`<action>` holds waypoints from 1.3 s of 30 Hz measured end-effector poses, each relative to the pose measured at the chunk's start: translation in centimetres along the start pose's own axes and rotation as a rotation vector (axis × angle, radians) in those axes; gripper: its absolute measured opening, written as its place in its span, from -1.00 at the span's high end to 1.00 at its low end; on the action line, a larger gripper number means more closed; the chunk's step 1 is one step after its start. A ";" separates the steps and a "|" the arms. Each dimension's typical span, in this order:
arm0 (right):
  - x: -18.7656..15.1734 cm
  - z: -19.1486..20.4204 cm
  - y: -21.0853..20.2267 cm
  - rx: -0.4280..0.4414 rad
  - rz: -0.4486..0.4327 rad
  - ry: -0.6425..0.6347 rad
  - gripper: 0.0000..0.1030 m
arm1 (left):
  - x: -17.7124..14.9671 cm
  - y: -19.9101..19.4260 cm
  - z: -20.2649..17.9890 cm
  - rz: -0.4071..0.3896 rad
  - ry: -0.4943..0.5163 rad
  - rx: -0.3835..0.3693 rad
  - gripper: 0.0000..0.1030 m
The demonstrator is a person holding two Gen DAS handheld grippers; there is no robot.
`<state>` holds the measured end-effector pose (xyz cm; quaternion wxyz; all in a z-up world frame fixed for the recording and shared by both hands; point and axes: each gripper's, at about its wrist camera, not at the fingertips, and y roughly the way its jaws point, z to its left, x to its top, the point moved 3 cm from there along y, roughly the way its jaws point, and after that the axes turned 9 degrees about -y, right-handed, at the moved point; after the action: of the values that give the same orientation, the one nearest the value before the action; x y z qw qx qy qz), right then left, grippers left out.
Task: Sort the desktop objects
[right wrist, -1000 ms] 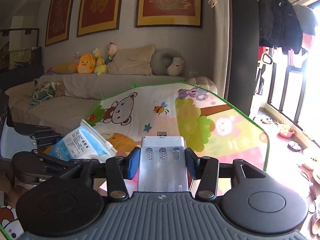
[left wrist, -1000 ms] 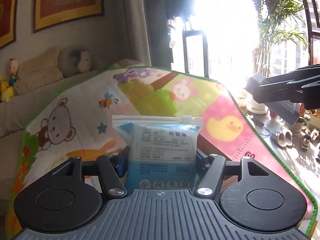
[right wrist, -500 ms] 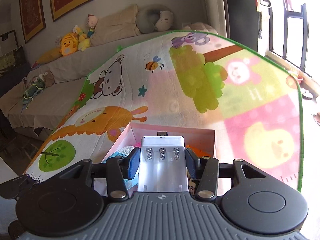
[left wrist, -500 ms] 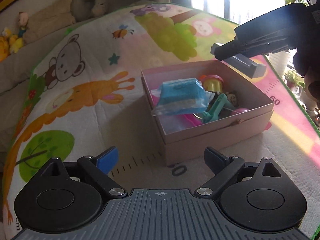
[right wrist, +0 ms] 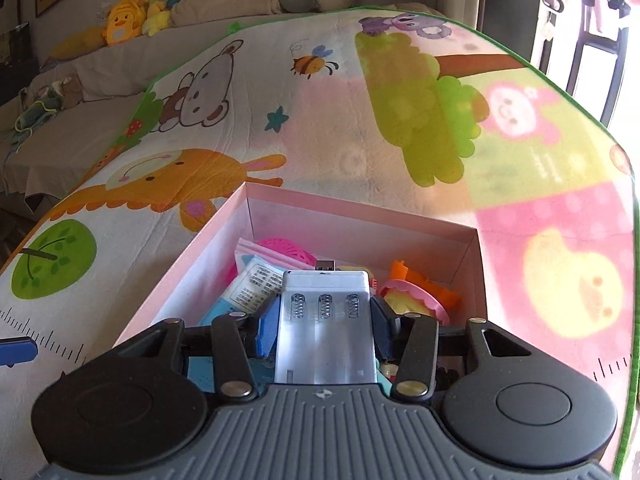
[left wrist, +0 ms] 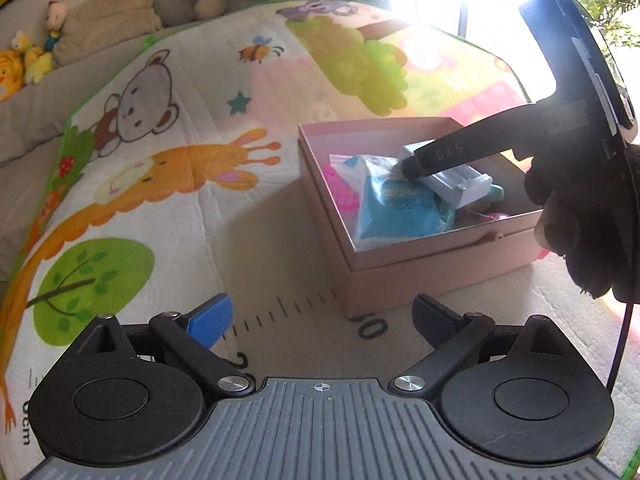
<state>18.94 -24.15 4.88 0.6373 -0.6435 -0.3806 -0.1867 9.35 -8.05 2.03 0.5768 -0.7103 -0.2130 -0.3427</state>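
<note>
**Blue pouch dropped in the pink box; battery case coming in after it**

Blue and white, the zip-top pouch (left wrist: 394, 204) that sat between the left gripper's (left wrist: 320, 316) fingers a second ago now lies inside the pink box (left wrist: 420, 268), ahead of that claw and slightly to its right. The left jaws are opening toward their widest, with nothing between them but the mat (left wrist: 168, 184). By my reading, that item is sorted and the left claw is free for another.

The right gripper (right wrist: 326, 320) has come down from above the mat to the box's near edge and keeps its fingers clamped on the white battery case (right wrist: 326, 332), jaws part-closed around its sides. The case's front end hangs over the box contents; it is not yet released. From the left view, the case (left wrist: 452, 178) overlaps the pouch's upper corner; contact I cannot tell.

Count: one pink box, one pouch, one battery case, two grippers. Under the case lie several small toys (right wrist: 416, 292), pink, orange and teal, too jumbled to number.
</note>
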 end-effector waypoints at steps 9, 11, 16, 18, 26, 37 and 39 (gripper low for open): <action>-2.1 -1.8 -3.5 0.096 -0.035 0.154 0.01 | -1.7 0.3 0.5 -0.010 -0.019 0.025 -1.00; -2.5 -2.3 -5.2 0.031 -0.078 0.159 -0.05 | -2.4 0.2 0.9 -0.014 -0.021 0.033 -1.00; -4.9 -0.5 -10.5 -0.051 -0.169 0.091 -0.52 | -4.0 0.1 2.9 -0.003 -0.080 0.038 -1.00; -6.4 0.8 -12.2 -0.049 -0.177 0.100 -0.71 | -4.5 0.0 3.5 -0.017 -0.101 0.069 -1.00; -12.3 5.6 -9.5 -0.048 -0.006 0.179 -1.00 | -5.5 0.6 4.6 -0.058 -0.127 0.115 -1.00; -12.0 6.8 -4.3 -0.160 -0.007 0.145 -1.00 | -5.5 0.9 4.4 -0.063 -0.126 0.118 -1.00; -12.1 6.8 -4.1 -0.179 -0.019 0.161 -1.00 | -5.6 0.8 4.4 -0.064 -0.126 0.118 -1.00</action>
<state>6.54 -21.07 -1.88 0.6037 -0.6773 -0.3162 -0.2772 7.25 -3.45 -3.04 0.5918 -0.6883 -0.2911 -0.3022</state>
